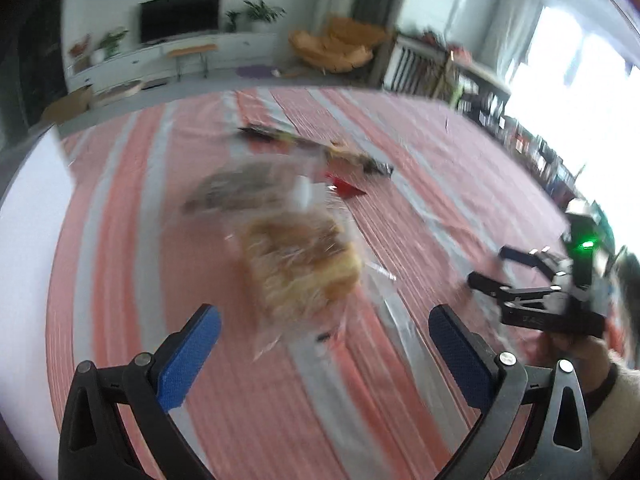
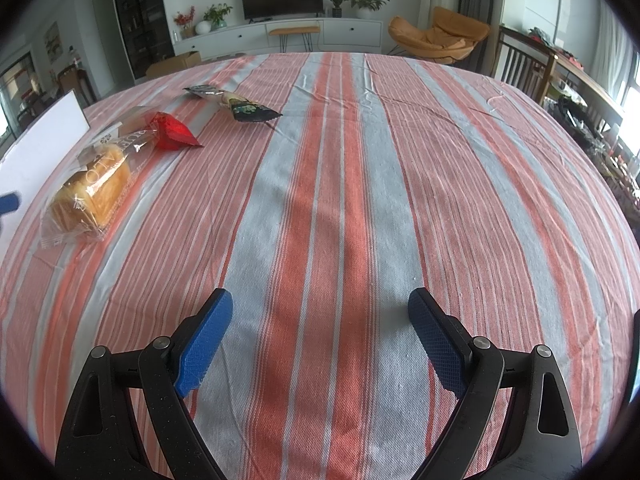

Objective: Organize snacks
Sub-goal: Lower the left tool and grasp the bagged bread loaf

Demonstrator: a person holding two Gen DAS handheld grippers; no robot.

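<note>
My left gripper (image 1: 324, 340) hangs over the bench (image 2: 360, 200), which wears a cloth striped in red and grey. Its jaws stand wide apart with nothing between them, the blue pads (image 1: 192, 356) showing on either side. Just ahead of them lies the bread (image 1: 300, 264), a golden loaf slice in a clear wrapper, flat on the cloth; the left view is smeared by motion, so its outline is soft. Beyond the bread sits a red packet (image 1: 346, 188), touching or just under the far end of the wrapper, and farther off a dark packet (image 1: 316, 148) lies lengthwise.

My right gripper (image 2: 320, 340) is held low above bare cloth, well apart from the snacks, its jaws likewise spread and holding nothing. From that side the bread (image 2: 90, 196) lies far to the left near the bench edge, the red packet (image 2: 172, 132) just behind it, and the dark packet (image 2: 236, 106) beyond. A white board (image 2: 40, 136) stands at the left edge. In the left view my right gripper (image 1: 492, 268) shows off to the right, carried in my hand (image 1: 580, 344).
</note>
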